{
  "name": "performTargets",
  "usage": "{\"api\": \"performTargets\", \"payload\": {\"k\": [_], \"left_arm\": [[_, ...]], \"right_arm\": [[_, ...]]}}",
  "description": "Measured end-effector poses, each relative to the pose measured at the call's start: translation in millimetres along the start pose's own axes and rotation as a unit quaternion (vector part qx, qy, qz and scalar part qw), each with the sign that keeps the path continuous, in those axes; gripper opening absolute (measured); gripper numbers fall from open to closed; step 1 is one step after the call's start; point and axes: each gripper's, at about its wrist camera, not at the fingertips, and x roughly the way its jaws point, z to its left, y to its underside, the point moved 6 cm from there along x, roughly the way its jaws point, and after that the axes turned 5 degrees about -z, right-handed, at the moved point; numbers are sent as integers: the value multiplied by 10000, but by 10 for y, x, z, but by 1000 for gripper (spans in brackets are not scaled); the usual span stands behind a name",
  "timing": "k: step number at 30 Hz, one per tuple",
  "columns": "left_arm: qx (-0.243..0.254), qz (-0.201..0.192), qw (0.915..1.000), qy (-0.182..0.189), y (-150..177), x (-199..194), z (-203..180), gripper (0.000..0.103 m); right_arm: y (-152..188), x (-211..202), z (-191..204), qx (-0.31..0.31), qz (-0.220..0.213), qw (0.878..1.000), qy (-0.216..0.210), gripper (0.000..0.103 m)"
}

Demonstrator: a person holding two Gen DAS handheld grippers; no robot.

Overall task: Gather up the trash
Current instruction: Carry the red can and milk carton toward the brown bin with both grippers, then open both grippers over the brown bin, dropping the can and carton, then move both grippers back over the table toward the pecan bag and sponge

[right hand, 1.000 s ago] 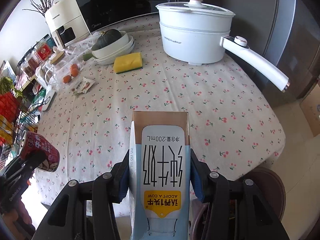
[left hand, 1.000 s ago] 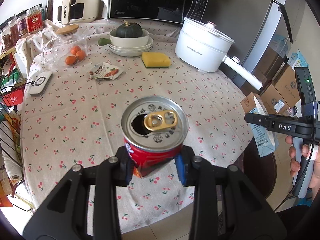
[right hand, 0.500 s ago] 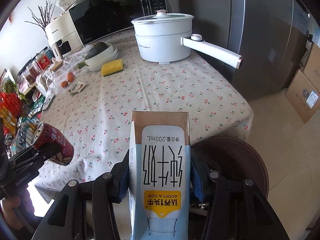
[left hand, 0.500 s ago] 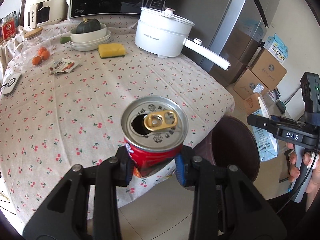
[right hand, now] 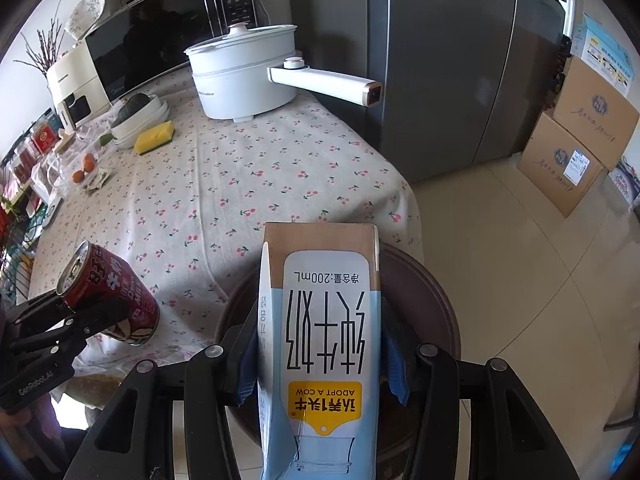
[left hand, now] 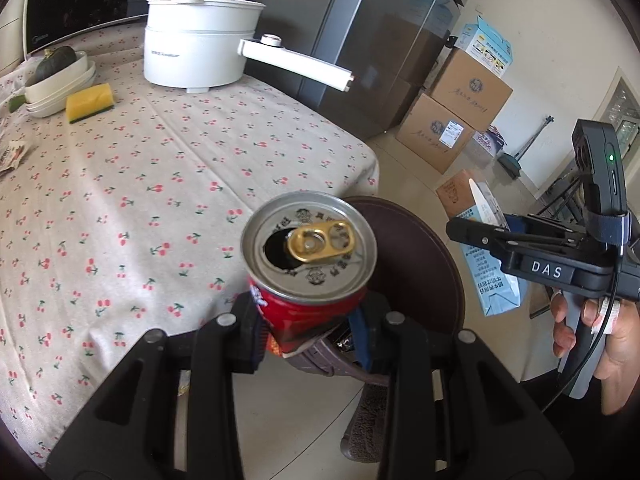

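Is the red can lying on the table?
No, the red can is held up in the left gripper, off the table.

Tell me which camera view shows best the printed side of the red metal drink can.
The right wrist view: there the red metal drink can lies tilted in the left gripper, showing its printed wall. The left wrist view shows mostly its silver top with the gold pull tab and only a short strip of red wall.

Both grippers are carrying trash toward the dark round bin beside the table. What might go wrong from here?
1. The opened red drink can is tilted in the left gripper; leftover liquid could spill on the cherry-print tablecloth.
2. The blue-and-white milk carton in the right gripper hangs near the dark round bin's rim; an early release may miss.
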Motion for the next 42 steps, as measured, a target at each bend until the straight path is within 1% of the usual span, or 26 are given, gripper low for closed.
{"api": "performTargets", "payload": {"k": [4,8,9,10,11,12,13,14,18,20,21,24,27,28,29,30,31,33,38,42], "left_arm": [[190,145,9995,195,17,223,-233,36],[329,252,9986,319,61,393,-349,37],[335,237,9982,437,65,415,-368,36],[363,164,9977,540,54,421,-383,42],[412,133,9978,508,44,432,-389,64],[435,113,9985,304,32,433,-364,77],[448,53,9989,101,20,423,-338,95],[470,-27,9989,-5,6,390,-313,97],[525,-42,9974,-488,-36,288,-178,97],[561,-54,9954,-781,-40,230,-90,102],[570,-49,9942,-914,-44,200,-47,102],[547,-42,9924,-1104,-49,116,66,102],[426,-39,9924,-1155,-56,40,165,102],[400,-47,9922,-1183,-60,10,197,102],[382,-61,9918,-1217,-65,-15,226,102],[362,-79,9914,-1254,-75,-45,255,102],[338,-100,9911,-1281,-83,-76,286,102],[277,-129,9908,-1320,-97,-137,348,102],[157,-204,9895,-1421,-128,-262,477,102],[85,-303,9883,-1492,-167,-365,549,102]], "right_arm": [[64,-10,-232,219,45,9997,87,52],[105,-5,-383,384,89,9991,139,52],[115,-2,-402,410,98,9990,147,52],[119,3,-417,423,110,9989,151,52],[125,9,-423,430,121,9989,156,52],[127,14,-426,431,128,9989,162,52],[126,16,-422,426,132,9989,161,52],[122,21,-414,416,132,9989,154,52],[99,27,-350,319,106,9993,131,52],[89,30,-311,278,104,9995,113,52],[83,37,-290,262,107,9995,101,52],[63,48,-225,222,105,9997,63,52],[36,51,-144,187,82,9998,19,53],[20,42,-114,191,46,9998,8,54],[-4,31,-83,201,13,9998,-15,59],[-29,14,-52,226,-26,9997,-43,74],[-57,-13,-21,257,-97,9996,-82,84],[-117,-75,45,268,-240,9992,-175,85],[-243,-182,213,275,-427,9978,-415,86],[-319,-261,356,213,-582,9966,-548,89]]}}
